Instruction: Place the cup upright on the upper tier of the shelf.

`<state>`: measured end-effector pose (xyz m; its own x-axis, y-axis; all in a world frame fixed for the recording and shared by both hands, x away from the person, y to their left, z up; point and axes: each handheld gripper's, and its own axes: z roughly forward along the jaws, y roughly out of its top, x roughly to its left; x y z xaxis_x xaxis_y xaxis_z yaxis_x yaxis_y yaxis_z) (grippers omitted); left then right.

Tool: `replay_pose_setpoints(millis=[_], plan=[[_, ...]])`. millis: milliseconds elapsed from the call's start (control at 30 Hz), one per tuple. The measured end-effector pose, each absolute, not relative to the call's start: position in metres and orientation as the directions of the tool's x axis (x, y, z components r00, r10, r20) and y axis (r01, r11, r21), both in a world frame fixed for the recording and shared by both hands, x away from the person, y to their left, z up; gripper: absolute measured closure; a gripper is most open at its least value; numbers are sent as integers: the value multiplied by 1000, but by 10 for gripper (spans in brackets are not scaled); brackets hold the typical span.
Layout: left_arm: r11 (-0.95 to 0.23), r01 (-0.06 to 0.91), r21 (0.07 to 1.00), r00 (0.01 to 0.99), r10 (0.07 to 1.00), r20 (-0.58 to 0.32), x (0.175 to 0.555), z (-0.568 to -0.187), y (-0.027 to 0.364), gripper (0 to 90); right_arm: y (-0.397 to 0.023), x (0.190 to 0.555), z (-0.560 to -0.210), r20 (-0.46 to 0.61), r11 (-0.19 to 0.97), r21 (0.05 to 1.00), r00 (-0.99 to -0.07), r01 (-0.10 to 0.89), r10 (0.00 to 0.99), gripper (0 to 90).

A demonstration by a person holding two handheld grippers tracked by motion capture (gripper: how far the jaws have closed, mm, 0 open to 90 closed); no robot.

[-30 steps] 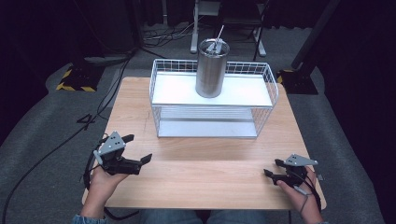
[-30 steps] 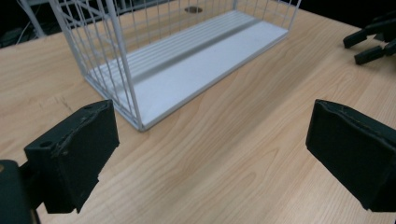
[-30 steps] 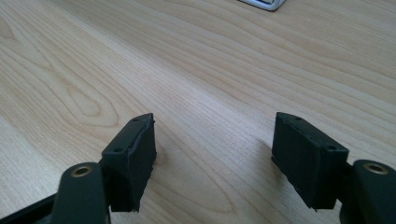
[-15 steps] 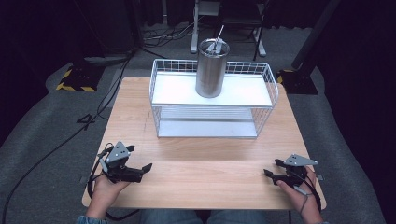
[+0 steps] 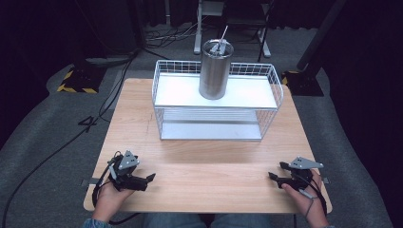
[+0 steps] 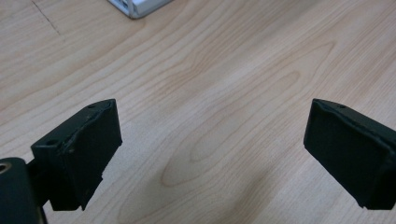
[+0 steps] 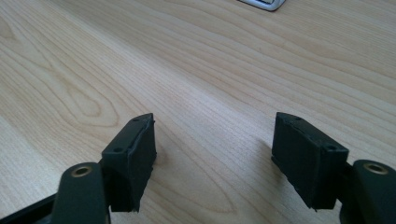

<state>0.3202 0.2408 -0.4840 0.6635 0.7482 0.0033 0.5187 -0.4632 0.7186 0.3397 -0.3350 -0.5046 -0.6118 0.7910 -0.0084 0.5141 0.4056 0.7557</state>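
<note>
High view has both tongs, left tongs and right tongs, parked low at the counter near edge, jaws spread wide and empty, likely resting, well apart from the steel tumbler upright on the wire rack.

Left gripper low, jaws spread wide; right gripper likewise, empty.

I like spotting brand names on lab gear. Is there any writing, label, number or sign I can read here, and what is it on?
No readable text.
Steel tumbler: no logo or lettering that can be made out.
Wire rack, wooden table, left gripper and right gripper: no visible markings.
Yellow-black striped plate on the floor: a hazard pattern, no words.
</note>
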Motion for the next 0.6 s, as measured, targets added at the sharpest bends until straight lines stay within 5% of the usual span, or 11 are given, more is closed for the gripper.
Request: replay_pose_setpoints(millis=[433,600], plan=[[-522,571,633,660,751,25,323,-499,229,47,-335,340,-505,-9,406,756,-612,514,791,309],[-488,566,665,662,749,-14,324,-507,232,2,-335,340,-505,-9,406,756,-612,514,791,309]])
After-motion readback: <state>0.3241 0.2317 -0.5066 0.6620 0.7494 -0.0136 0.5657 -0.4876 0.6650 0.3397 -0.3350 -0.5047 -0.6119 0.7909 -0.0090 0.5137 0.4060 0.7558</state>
